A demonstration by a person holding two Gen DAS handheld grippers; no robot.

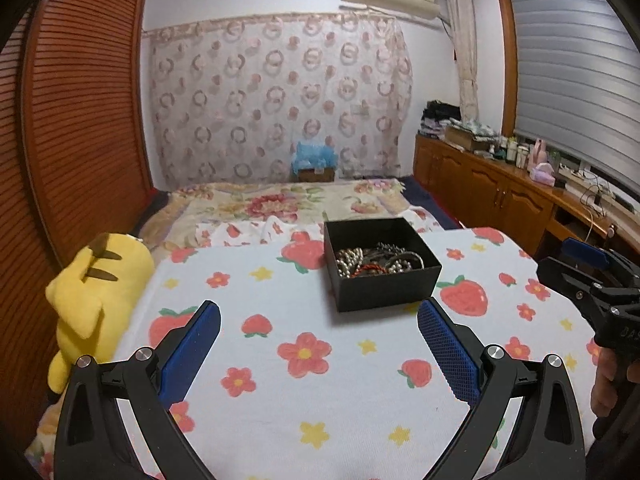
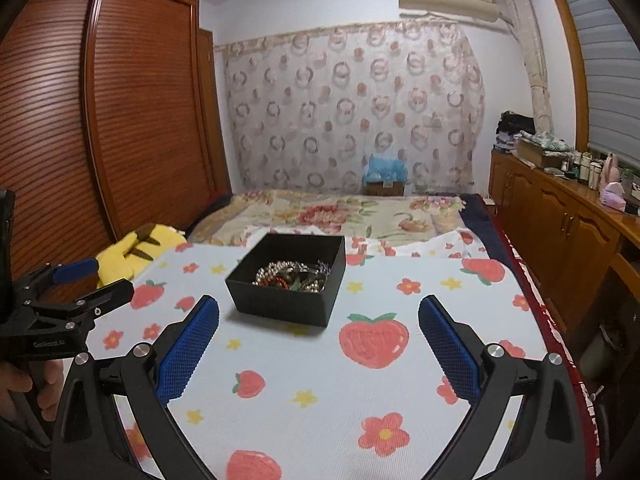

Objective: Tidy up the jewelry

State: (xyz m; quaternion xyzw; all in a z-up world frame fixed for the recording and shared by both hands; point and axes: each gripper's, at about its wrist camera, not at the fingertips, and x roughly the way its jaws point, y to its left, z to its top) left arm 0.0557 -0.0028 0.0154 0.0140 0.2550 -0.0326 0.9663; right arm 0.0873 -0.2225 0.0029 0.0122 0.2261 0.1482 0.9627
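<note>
An open black box point(image 1: 382, 280) stands on the strawberry-print cloth point(image 1: 280, 380). It holds a tangle of jewelry point(image 1: 376, 261): pearl strands, silver chains and a red bead string. My left gripper point(image 1: 318, 322) is open and empty, just short of the box. In the right wrist view the box point(image 2: 286, 288) and its jewelry point(image 2: 290, 274) lie ahead and left of centre. My right gripper point(image 2: 319, 318) is open and empty, near the box's front. Each gripper shows at the edge of the other's view: the right one point(image 1: 588, 276), the left one point(image 2: 76, 280).
A yellow plush toy point(image 1: 94, 292) lies at the cloth's left edge. A floral bedspread point(image 1: 288, 204) stretches behind the box. A wooden wardrobe point(image 1: 80, 112) stands on the left, and a wooden cabinet point(image 1: 500, 196) with bottles on the right.
</note>
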